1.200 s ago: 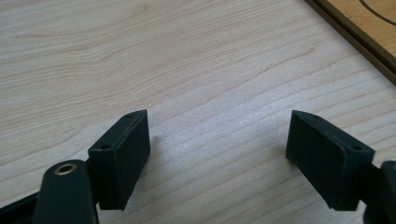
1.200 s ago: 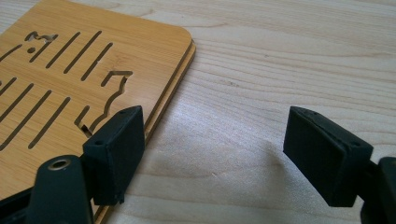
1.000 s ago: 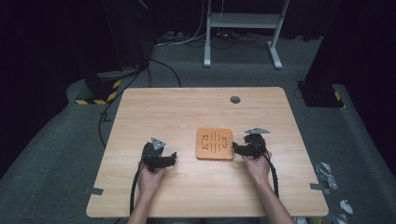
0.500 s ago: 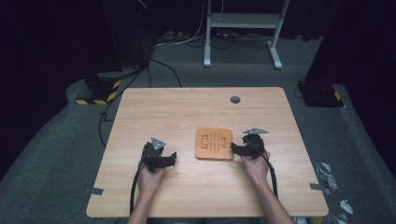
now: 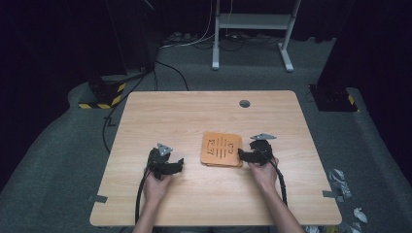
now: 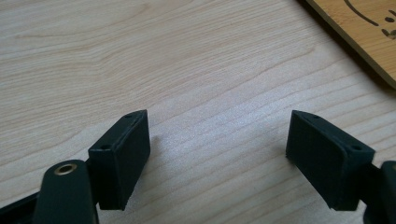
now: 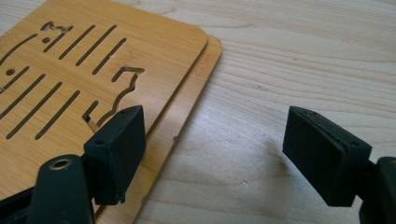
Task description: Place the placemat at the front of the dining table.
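We find the bamboo boards [image 5: 222, 149], two stacked and slightly offset, lying flat mid-desk [image 5: 194, 111], untouched. Right gripper [image 5: 247, 156] sits at their right edge, jaws apart, one above the top board. Left gripper [image 5: 178, 165] rests well left, jaws apart, empty. Grasp not yet made.

A light wooden table [image 5: 175, 116] carries two stacked bamboo boards [image 5: 221, 149] right of centre, towards the near edge; a round grey cap [image 5: 244, 103] sits far right.
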Available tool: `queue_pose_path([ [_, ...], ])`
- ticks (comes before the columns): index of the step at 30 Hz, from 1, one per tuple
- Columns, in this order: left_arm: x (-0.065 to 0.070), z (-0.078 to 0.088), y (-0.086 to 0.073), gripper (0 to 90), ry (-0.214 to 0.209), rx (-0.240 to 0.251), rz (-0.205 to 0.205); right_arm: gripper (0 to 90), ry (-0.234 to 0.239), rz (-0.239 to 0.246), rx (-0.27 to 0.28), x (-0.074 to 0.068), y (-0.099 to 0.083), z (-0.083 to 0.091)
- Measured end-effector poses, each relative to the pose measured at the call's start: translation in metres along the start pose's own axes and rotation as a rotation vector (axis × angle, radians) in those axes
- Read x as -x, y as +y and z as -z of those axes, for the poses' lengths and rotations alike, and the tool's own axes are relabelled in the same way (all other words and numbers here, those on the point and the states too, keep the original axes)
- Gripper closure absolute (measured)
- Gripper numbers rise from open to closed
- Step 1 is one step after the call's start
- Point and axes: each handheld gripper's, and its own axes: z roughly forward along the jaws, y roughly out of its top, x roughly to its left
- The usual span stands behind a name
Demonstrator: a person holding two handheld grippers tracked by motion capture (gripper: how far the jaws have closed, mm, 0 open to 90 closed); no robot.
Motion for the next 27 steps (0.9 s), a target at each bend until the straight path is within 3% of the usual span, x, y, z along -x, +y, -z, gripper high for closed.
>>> queue_pose_path([
  [21, -0.001, 0.0, 0.0, 21.9, -0.013, -0.002, -0.009, 20.9, 0.027, 0.028, -0.012, -0.019, 0.002, -0.005],
  [27, -0.002, 0.0, 0.001, 23.0, -0.016, -0.004, -0.013, 20.0, 0.037, 0.032, -0.003, -0.019, 0.001, -0.003],
])
